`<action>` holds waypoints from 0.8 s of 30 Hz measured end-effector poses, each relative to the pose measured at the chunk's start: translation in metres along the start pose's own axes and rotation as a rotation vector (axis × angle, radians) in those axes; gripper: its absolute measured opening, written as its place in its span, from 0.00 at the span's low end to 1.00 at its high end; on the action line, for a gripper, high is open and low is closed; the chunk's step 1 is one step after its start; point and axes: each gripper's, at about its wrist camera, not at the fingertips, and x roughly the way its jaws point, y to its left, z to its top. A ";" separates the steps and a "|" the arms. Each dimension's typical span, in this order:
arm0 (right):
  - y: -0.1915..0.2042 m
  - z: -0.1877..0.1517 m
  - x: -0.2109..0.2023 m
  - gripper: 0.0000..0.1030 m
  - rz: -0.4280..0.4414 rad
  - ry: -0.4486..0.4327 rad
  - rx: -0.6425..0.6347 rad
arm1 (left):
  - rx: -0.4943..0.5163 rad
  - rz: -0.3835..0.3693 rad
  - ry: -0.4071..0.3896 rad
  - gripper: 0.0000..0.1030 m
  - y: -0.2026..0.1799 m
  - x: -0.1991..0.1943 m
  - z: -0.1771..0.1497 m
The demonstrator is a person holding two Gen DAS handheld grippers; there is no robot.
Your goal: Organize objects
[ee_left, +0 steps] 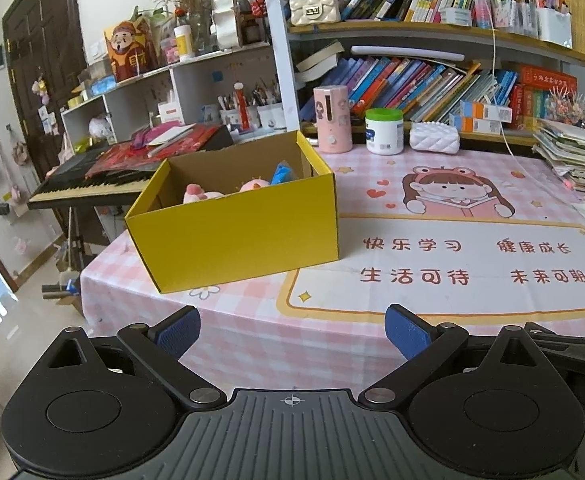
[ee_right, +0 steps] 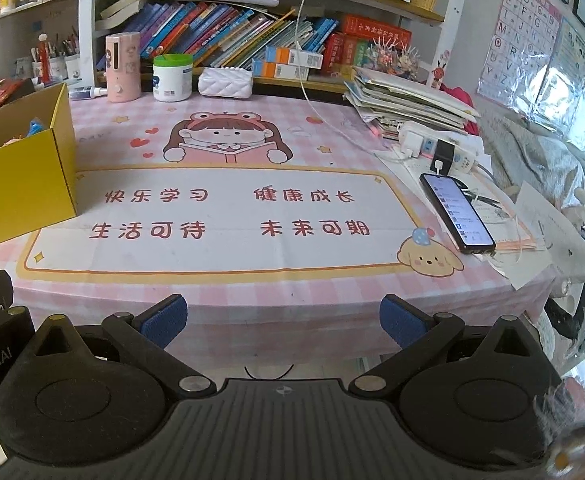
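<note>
A yellow cardboard box [ee_left: 236, 232] stands open on the left part of the pink checked tablecloth [ee_left: 276, 344]. Inside it lie pink plush toys [ee_left: 202, 194] and a blue packet [ee_left: 282, 174]. My left gripper [ee_left: 292, 330] hovers at the table's front edge, in front of and slightly right of the box, open and holding nothing. The right wrist view has the same box [ee_right: 24, 184] at its left edge. My right gripper [ee_right: 282, 320] is open and holds nothing, near the front edge of the tablecloth [ee_right: 292, 304].
At the back stand a pink dispenser [ee_left: 331, 118], a green-lidded white jar [ee_left: 384, 131] and a white quilted pouch [ee_left: 433, 138], under bookshelves. A phone [ee_right: 456, 212], chargers and a paper stack [ee_right: 408, 100] crowd the right side. A keyboard [ee_left: 104, 178] sits left of the table.
</note>
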 end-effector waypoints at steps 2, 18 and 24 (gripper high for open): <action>0.000 0.000 0.000 1.00 -0.001 -0.001 0.000 | 0.000 0.004 0.000 0.97 0.000 0.000 0.000; -0.003 0.001 -0.003 1.00 0.007 -0.006 -0.001 | -0.002 0.021 0.008 0.98 0.000 -0.002 0.001; -0.004 0.000 -0.004 1.00 0.007 -0.006 -0.001 | -0.014 0.014 0.020 0.98 0.001 -0.001 0.001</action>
